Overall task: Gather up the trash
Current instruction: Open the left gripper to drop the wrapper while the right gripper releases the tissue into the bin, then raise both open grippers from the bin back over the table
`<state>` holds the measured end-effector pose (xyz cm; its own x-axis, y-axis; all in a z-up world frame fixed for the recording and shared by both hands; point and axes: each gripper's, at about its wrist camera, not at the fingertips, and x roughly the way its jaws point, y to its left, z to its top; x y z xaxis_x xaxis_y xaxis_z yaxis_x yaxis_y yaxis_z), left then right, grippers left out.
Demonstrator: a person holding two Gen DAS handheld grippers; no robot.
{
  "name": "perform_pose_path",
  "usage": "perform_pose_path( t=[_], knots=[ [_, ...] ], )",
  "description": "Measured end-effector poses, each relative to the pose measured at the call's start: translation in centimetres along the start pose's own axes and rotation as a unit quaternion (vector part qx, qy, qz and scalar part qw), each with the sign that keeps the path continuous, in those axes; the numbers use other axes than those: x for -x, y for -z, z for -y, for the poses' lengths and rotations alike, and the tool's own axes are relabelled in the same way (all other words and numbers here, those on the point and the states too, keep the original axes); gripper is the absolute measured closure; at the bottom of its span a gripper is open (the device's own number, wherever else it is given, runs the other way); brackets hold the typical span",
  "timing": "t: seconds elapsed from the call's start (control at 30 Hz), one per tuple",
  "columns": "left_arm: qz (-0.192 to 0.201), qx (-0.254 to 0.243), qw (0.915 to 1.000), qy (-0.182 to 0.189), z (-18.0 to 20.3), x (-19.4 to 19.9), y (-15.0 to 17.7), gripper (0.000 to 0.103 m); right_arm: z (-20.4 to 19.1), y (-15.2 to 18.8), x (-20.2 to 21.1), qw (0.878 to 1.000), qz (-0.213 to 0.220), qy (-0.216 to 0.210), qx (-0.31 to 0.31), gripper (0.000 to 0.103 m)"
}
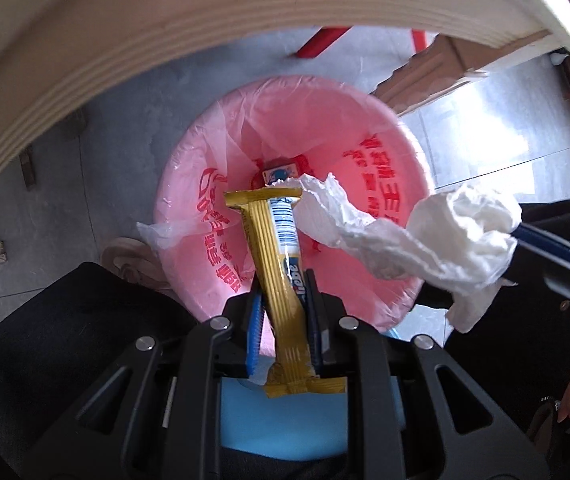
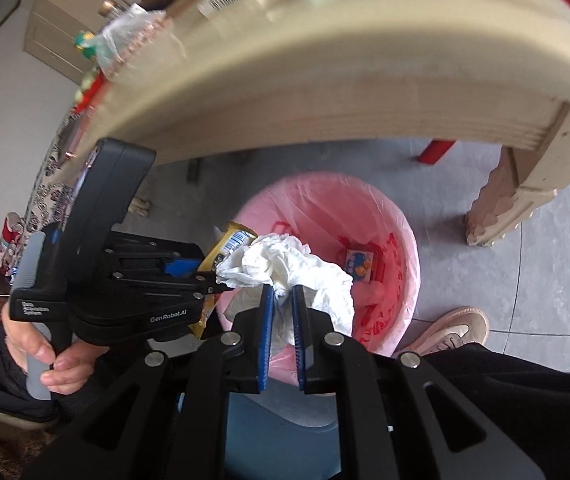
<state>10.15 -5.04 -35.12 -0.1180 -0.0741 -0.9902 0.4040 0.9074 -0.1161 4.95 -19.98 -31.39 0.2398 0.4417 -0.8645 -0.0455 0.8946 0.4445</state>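
The round mouth of the pink-bagged waste bin (image 1: 189, 184) lies open at frame centre. The thick beige wooden surface edge (image 1: 125, 40) arches across the top; its carved leg (image 2: 501, 208) stands right of the bin, on bare grey floor (image 2: 505, 280).

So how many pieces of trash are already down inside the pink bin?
1: a small printed box at the bottom of the pink bin. More may be hidden behind the wrapper and tissue held above.

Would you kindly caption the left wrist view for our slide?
Left gripper holds a gold wrapper above the pink-lined bin; right gripper brings crumpled tissue.
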Motion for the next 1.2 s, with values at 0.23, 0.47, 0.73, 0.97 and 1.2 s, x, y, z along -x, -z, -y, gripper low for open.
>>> perform_pose_path(
  t=[0.23, 0.47, 0.73, 0.97, 1.2],
  knots=[
    [-0.034, 0.006, 0.9994, 0.0, -0.8, -3.7, -1.3, 0.084, 0.9, -0.7, -3.4, 0.999, -0.024, 0.024, 0.012, 0.092],
    [-0.036, 0.025, 0.999, 0.012, -2.0, -4.3, -1.9, 0.053, 1.3, -0.9, -5.1, 0.999, -0.042, 0.028, 0.019, 0.08],
    [-0.028, 0.044, 0.9986, 0.001, -3.0, -4.0, -1.8, 0.043, 1.8, -1.0, -5.0, 0.999, -0.032, 0.03, 0.012, 0.055],
    [-0.004, 0.024, 0.9993, -0.028, -1.9, -1.7, -1.0, 0.042, 1.5, -1.0, -4.2, 0.999, -0.029, 0.028, 0.006, 0.055],
    [0.055, -0.03, 0.9973, -0.039, -0.8, 4.9, 0.9, 0.037, -0.2, -1.5, -0.6, 1.0, -0.001, 0.009, -0.004, 0.053]
  ],
)
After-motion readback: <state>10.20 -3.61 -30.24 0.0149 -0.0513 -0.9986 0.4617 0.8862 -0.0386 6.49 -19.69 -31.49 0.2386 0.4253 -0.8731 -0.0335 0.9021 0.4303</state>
